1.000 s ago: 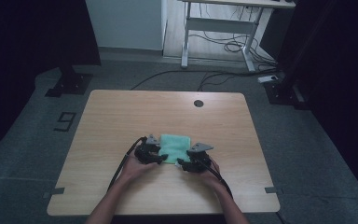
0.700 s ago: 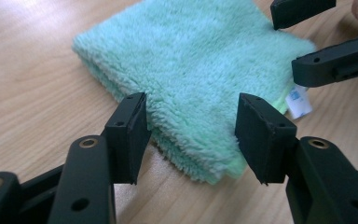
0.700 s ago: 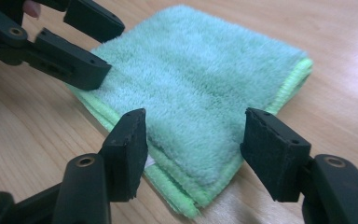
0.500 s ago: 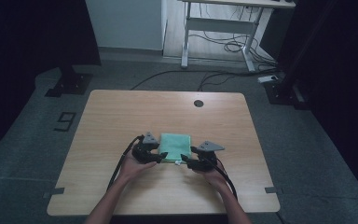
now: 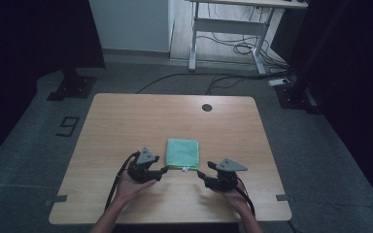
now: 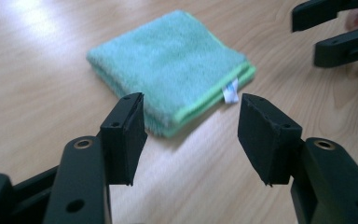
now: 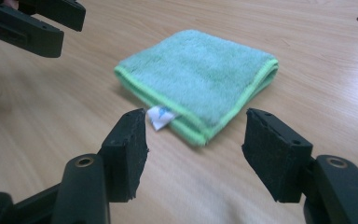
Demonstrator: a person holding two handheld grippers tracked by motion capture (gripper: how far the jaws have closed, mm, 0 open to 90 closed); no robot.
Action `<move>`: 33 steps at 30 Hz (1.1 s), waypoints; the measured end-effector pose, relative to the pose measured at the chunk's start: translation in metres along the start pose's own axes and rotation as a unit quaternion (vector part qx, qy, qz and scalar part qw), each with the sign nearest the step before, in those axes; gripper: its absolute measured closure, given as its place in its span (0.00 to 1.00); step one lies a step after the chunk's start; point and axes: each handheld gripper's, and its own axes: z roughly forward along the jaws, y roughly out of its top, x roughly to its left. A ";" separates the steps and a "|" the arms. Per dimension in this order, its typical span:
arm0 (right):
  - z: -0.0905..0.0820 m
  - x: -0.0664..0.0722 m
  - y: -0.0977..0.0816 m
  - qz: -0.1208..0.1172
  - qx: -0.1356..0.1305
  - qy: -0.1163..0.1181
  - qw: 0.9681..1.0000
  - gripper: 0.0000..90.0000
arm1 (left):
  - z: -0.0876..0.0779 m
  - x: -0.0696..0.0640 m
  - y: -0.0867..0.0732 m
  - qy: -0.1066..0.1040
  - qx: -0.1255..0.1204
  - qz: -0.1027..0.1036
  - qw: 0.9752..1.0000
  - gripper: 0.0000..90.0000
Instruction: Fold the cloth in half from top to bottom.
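Nearest the person, the left hand-held gripper (image 5: 161,170) and the right hand-held gripper (image 5: 202,174) are held with jaws apart and empty, low over the counter (image 5: 126,121). Just beyond and between them a folded green microfibre cloth (image 5: 183,153) lies flat, its white tag (image 7: 160,115) facing them. Any grasp is best made at the near corners, all layers pinched together.
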 end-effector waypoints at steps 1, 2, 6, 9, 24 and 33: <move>-0.003 0.001 -0.002 0.000 0.000 0.000 1.000 0.44 | -0.002 -0.001 -0.004 0.003 -0.006 -0.004 1.000 0.46; -0.007 0.002 -0.004 0.000 -0.002 -0.001 1.000 0.44 | -0.003 -0.002 -0.009 0.003 -0.011 -0.010 1.000 0.46; -0.019 0.008 -0.010 -0.006 -0.003 -0.002 1.000 0.44 | -0.007 -0.007 -0.024 0.009 0.000 -0.004 1.000 0.47; -0.026 0.010 -0.015 -0.006 -0.002 -0.003 1.000 0.44 | -0.013 -0.012 -0.032 0.009 0.003 -0.003 1.000 0.46; -0.037 0.016 -0.039 0.007 0.042 -0.006 0.999 0.42 | -0.032 -0.011 -0.053 0.010 0.018 -0.001 1.000 0.45; -0.039 0.012 -0.040 0.015 0.038 -0.009 0.999 0.41 | -0.034 -0.006 -0.055 0.012 0.019 -0.009 1.000 0.45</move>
